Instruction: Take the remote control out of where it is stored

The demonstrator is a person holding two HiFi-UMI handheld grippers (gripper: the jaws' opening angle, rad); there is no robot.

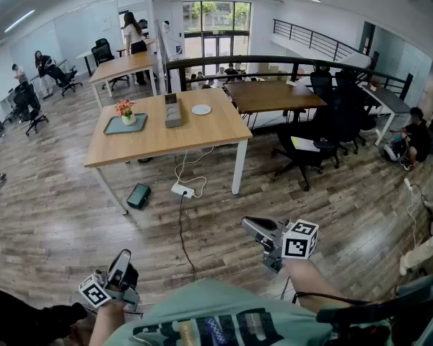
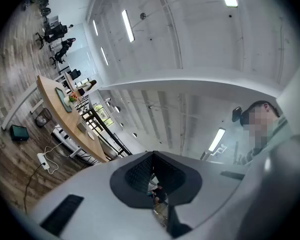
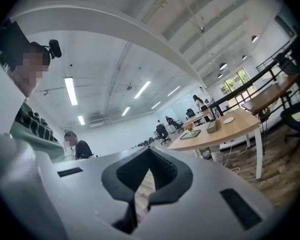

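Left gripper [image 1: 120, 259]: jaws together, empty, held low by the person's body. Right gripper [image 1: 251, 225]: jaws together, empty, held further forward. Remote control: not visible; probably inside the grey box [image 1: 172, 110] near the far edge of the table [image 1: 166, 139], long axis running away from the person. Box lies well ahead, between both grippers; right gripper judged nearer.
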